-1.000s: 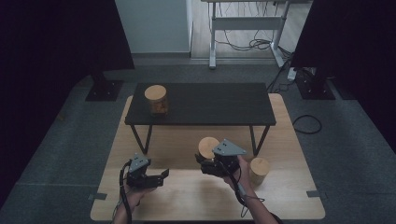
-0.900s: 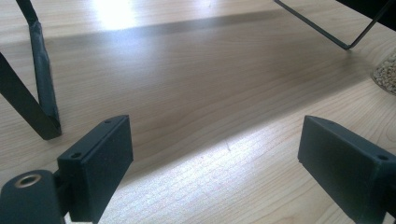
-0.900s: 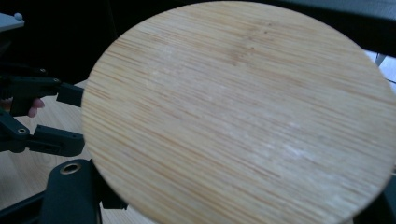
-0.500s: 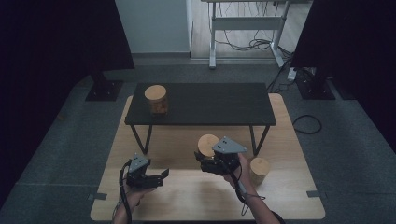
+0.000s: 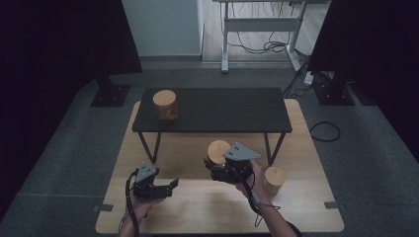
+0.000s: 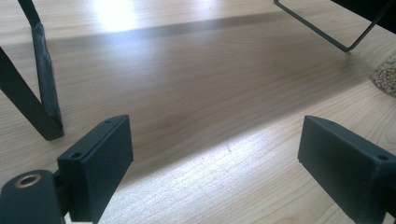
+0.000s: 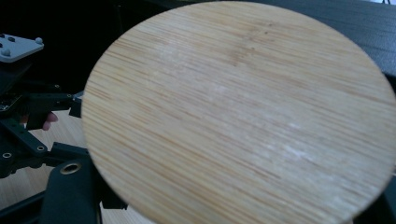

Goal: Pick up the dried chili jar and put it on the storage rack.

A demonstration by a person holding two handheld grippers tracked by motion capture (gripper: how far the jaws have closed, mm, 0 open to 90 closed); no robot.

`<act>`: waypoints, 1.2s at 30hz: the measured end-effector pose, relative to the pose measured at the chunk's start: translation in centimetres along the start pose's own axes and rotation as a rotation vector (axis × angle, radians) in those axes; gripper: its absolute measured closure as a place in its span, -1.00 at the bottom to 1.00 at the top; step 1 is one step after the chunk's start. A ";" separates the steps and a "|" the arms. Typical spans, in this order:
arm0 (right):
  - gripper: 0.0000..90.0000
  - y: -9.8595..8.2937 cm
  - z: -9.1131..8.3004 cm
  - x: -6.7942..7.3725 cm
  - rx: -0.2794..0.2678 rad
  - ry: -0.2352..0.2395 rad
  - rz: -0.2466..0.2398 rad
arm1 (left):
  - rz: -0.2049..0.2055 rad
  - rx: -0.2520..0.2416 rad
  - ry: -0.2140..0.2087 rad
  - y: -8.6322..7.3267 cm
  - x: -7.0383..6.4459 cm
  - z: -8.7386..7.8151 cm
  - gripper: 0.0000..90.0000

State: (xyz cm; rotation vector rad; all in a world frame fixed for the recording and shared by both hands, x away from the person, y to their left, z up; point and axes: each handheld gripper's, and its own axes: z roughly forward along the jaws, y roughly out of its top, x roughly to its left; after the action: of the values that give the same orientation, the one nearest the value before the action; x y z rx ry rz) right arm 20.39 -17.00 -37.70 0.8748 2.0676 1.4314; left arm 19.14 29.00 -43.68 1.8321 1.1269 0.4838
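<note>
While the right gripper (image 5: 217,170) is held above the wooden table (image 5: 306,207), its jaws are closed on a jar with a round bamboo lid (image 5: 218,151). From the high view the lid sits just ahead of the grey three-cornered plate (image 5: 240,153), over the near half of the table and in front of the black bench (image 5: 232,109). From the right gripper view the lid's (image 7: 243,112) face takes up most of the picture, its grain running across; the jar body beneath it is hidden, so its contents cannot be told.

The left gripper (image 5: 170,186) is near the front left of the table, jaws standing wide apart with nothing between them. From the left gripper view only bare wood lies between the two black jaws, with a black bench leg (image 6: 28,98) at the left and the grain-filled base of a jar at the right edge.

A second jar (image 5: 273,180) with a like lid stands on the table just right of the person's right hand (image 5: 252,180). A third jar (image 5: 165,105) stands upright on the left end of the bench top, well apart from both grippers.
</note>
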 end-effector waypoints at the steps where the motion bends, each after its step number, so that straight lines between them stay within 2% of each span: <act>1: -0.46 0.1 0.0 0.0 0.000 0.000 -0.001 | -0.002 0.000 0.000 0.0 0.0 0.0 -0.78; 17: -0.46 0.4 -0.5 -0.2 -0.010 0.000 0.003 | 0.003 0.004 0.001 0.0 -0.1 0.1 -0.78; 36: -0.46 1.4 -0.4 -0.3 -0.013 -0.004 -0.014 | 0.001 -0.001 0.002 0.0 -0.1 0.0 -0.78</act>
State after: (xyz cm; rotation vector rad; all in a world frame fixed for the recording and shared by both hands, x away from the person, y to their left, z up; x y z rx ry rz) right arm 20.68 -17.12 -36.19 0.8557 2.0546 1.4332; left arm 19.07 28.90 -43.68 1.8317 1.1273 0.4863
